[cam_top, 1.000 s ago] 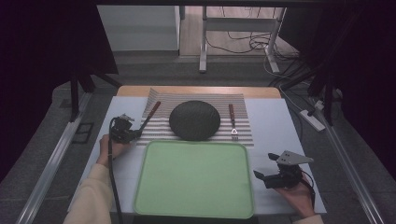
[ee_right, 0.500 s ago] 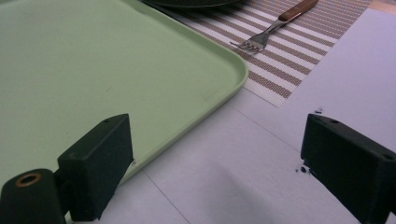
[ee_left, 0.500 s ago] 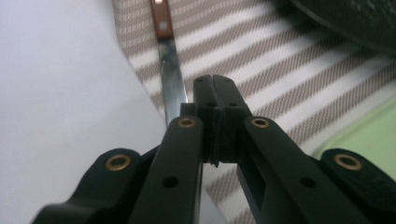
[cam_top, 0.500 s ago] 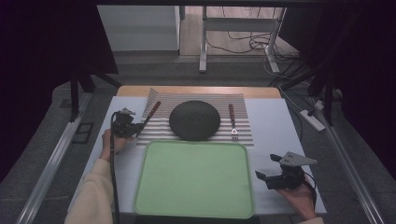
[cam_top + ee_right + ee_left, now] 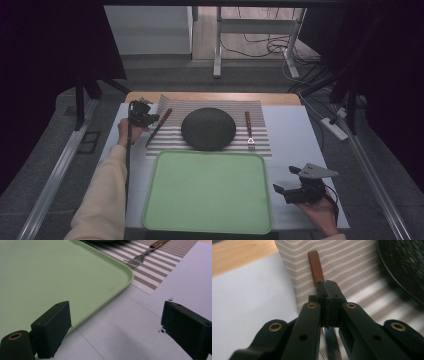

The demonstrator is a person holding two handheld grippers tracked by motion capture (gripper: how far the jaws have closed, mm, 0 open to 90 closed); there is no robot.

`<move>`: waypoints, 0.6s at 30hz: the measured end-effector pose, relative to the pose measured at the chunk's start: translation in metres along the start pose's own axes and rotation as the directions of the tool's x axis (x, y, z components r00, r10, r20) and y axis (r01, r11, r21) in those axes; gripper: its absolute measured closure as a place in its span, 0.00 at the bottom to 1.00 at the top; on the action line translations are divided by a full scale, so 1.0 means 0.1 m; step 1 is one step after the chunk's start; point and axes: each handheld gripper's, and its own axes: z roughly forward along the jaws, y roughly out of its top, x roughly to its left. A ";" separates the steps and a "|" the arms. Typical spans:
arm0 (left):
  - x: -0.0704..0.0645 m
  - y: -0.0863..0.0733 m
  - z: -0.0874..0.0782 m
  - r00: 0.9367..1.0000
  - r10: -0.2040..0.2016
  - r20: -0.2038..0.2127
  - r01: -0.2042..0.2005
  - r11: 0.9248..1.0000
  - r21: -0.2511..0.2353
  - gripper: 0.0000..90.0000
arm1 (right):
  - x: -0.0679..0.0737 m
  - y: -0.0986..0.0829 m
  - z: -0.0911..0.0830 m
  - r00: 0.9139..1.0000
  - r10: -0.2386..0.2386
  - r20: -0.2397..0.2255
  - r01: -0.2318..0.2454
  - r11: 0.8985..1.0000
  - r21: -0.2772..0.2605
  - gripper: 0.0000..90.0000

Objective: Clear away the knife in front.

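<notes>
A knife (image 5: 159, 127) with a brown handle (image 5: 315, 267) lies slanted on the left part of a striped placemat (image 5: 172, 107). My left gripper (image 5: 148, 119) sits over its middle, jaws shut on the knife; the blade (image 5: 331, 342) shows below the jaws. A dark round plate (image 5: 208, 128) rests in the placemat's centre, and a fork (image 5: 248, 130) lies to its right. My right gripper (image 5: 289, 182) hovers open beside the right edge of a green tray (image 5: 207, 190), nothing between its jaws (image 5: 115, 322).
The tray (image 5: 50, 272) lies at the front of a white table sheet (image 5: 295, 130); its rounded corner nears the fork's tines (image 5: 133, 261). A wooden table strip (image 5: 145, 96) runs behind the placemat. Table legs and cables stand on the floor beyond.
My left gripper has moved forward and to the right, onto the knife, and shut on it. My right gripper has drifted slightly nearer the table's front edge, still open.
</notes>
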 end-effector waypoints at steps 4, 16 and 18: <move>0.05 0.07 0.15 1.000 0.004 -0.017 -0.004 1.000 0.022 0.99 | 0.00 -0.01 0.01 1.000 -0.002 -0.002 0.002 1.000 0.006 0.10; 0.16 0.08 0.44 0.999 -0.035 -0.002 0.035 0.998 0.046 0.99 | -0.02 -0.03 0.00 1.000 0.010 -0.002 -0.010 1.000 0.015 0.10; 0.14 0.09 0.44 1.000 -0.027 0.005 0.027 0.998 0.051 0.99 | -0.03 -0.04 0.00 1.000 0.012 -0.005 -0.012 1.000 0.014 0.10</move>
